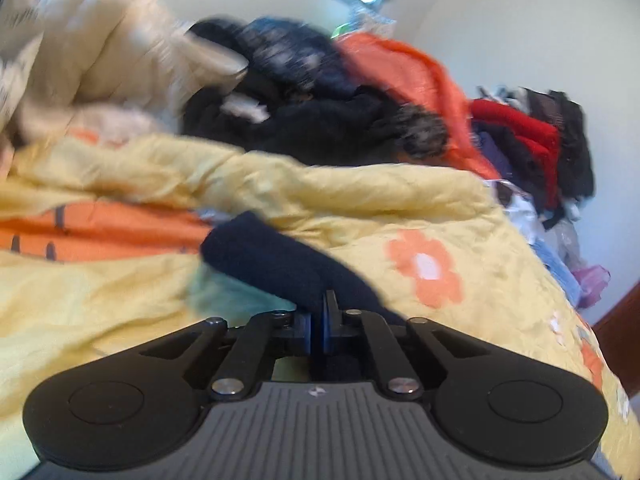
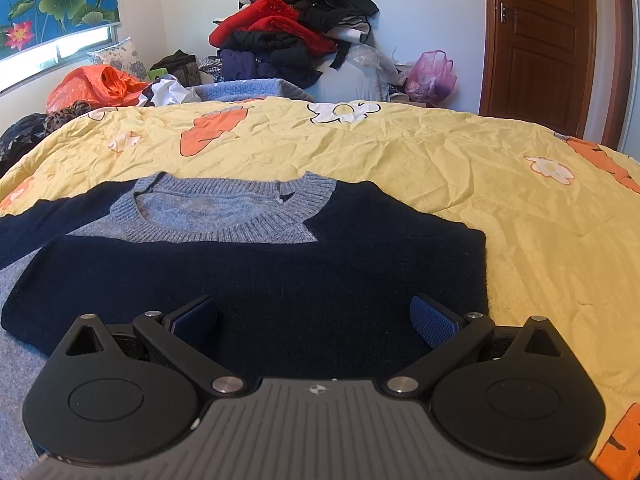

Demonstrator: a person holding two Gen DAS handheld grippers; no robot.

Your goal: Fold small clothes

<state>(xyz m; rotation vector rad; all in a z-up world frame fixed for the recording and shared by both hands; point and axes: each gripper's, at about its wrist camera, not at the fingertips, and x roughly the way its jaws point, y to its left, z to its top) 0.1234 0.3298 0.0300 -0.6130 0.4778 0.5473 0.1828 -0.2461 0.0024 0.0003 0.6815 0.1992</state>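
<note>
Sweater [image 2: 248, 264]: navy w/ grey collar, lying flat on bed quilt [image 2: 460, 168], collar twd far side, body spread nr the right tongs.
Right sleeve: looks already folded across chest, navy band lying over grey-blue panel; right edge squared off.
Left sleeve [image 1: 276, 268]: navy tube of knit, pinched in left tongs [image 1: 320, 326], lifted off quilt; rest of sleeve trails away to the left in that view.
Left tongs: clenched on sleeve fabric, blue pads squeezed together w/ knit poking up betw them. Left-wrist view blurred, esp. bkgd.
Right tongs [image 2: 316, 320]: released, jaws spread wide, nothing betw them; hanging just over lower part of sweater body. Contact w/ fabric: can't tell.
Done so far (judged): garment laid out, one sleeve in.
Left to do (judged): bring 2nd sleeve across chest, then fold hem up twd collar, prob. once or twice; smooth.
Progress: approx. a third to half of this garment.
More items: clothes pile [image 2: 296, 28] beyond bed, unfolded; whether part of the job, unclear.
Snag risk: knit stretchy, sleeve may drag shoulder out of line when pulled across.
</note>
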